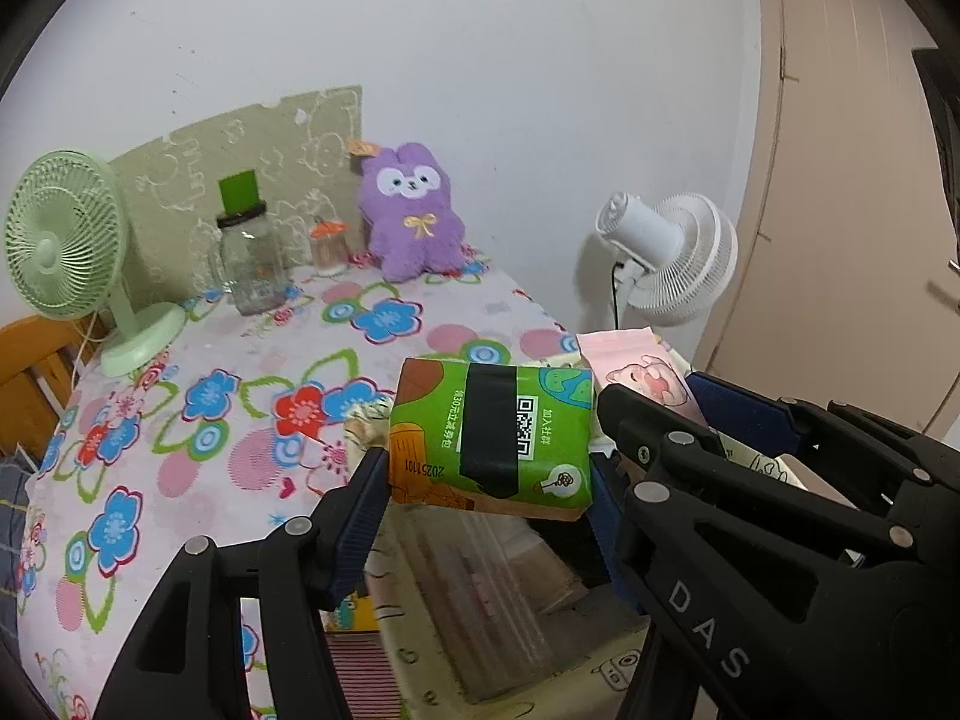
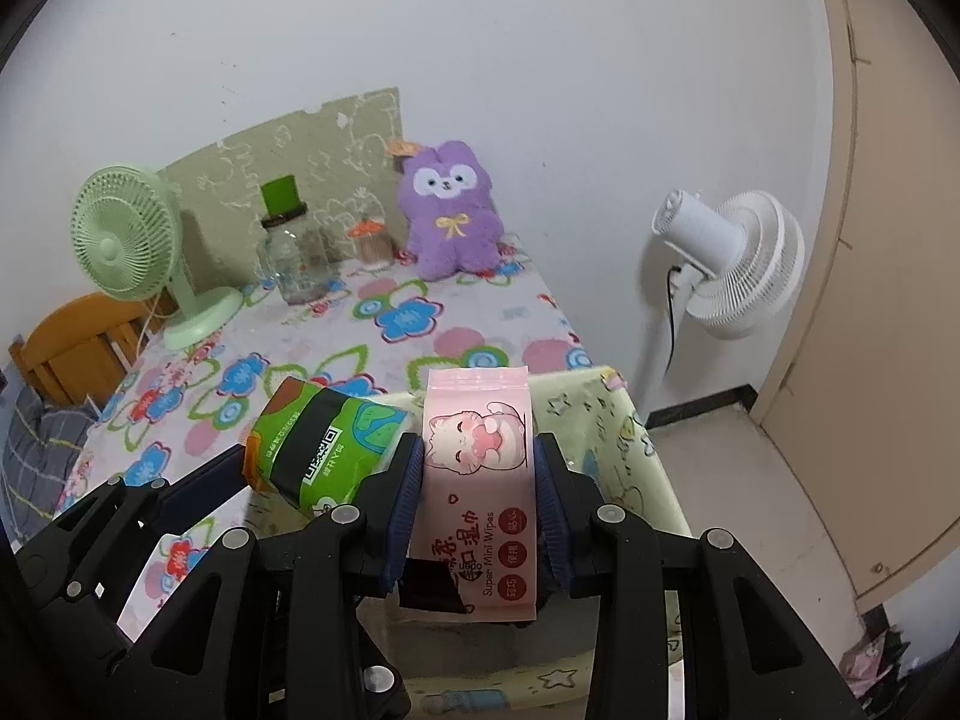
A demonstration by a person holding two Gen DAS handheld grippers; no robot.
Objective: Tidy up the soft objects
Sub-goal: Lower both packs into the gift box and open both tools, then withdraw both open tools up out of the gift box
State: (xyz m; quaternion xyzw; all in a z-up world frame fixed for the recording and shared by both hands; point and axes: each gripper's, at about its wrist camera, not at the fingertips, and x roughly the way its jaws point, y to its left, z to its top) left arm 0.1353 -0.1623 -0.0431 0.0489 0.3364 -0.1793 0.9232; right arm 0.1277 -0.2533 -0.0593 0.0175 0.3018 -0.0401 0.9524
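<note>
Left gripper clamped on a green tissue pack, one pad on each short end, pack lifted off the surface and held over an open fabric box at the table's near edge. The pack has a black tape band and a QR code on its face.

Right gripper clamped on a pink wipes pack with a cartoon cat on it, pads pressing both long sides, pack upright between the fingers. It hangs over the same box, pale green printed cloth sides. The two packs sit side by side, green one just left of the pink one, nearly touching.

Table has a flowered cloth. At the back by the wall: purple plush toy sitting upright, a small jar with an orange lid beside it, a clear glass jar with a green cap, a green desk fan at the far left. White standing fan on the floor right of the table, a tan door behind it. Wooden chair at the left edge.
</note>
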